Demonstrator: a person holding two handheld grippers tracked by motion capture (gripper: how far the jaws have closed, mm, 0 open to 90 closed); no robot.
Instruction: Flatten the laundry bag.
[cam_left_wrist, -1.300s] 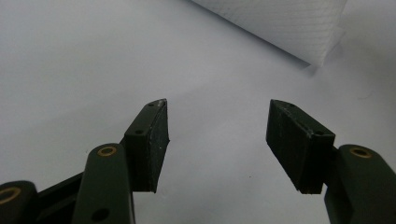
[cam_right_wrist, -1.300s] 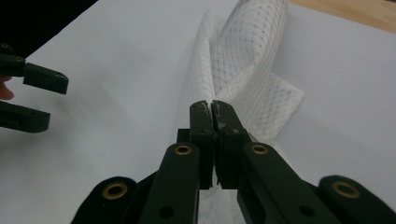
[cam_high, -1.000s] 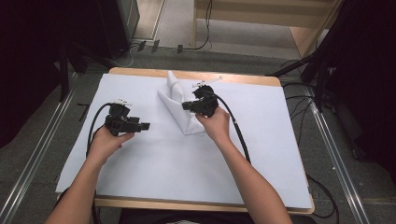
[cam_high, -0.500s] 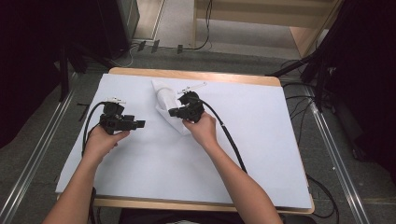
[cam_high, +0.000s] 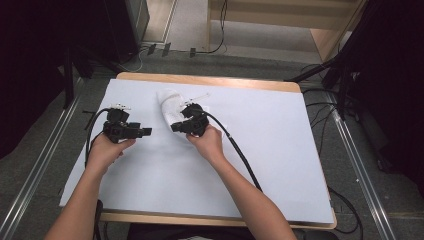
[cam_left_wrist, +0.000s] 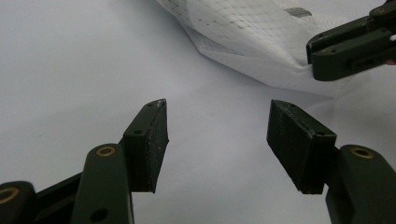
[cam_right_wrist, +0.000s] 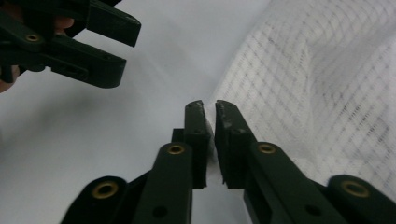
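Observation:
A white mesh cloth (cam_high: 169, 101) lies bunched on the white table cover at the back middle. My right gripper (cam_high: 175, 127) is at the cloth's near edge, jaws pressed together on a thin fold of it. The right gripper view shows the pinched edge between the jaws of the right gripper (cam_right_wrist: 209, 109), with the mesh cloth (cam_right_wrist: 317, 79) spreading to the right. My left gripper (cam_high: 146, 132) hovers just left of it, open and holding nothing. In the left gripper view the left gripper (cam_left_wrist: 217, 121) points at bare cover, short of the cloth (cam_left_wrist: 252, 32) and the right gripper (cam_left_wrist: 345, 46).
The white cover (cam_high: 280, 150) spans nearly the whole wooden table (cam_high: 210, 80). Black cables trail from both grippers toward the person. Metal rails run along the floor on either side, and dark equipment stands at the left and right.
My right gripper has moved left and slightly nearer, dragging the cloth with it. The left gripper has barely moved and the two grippers are now close together.

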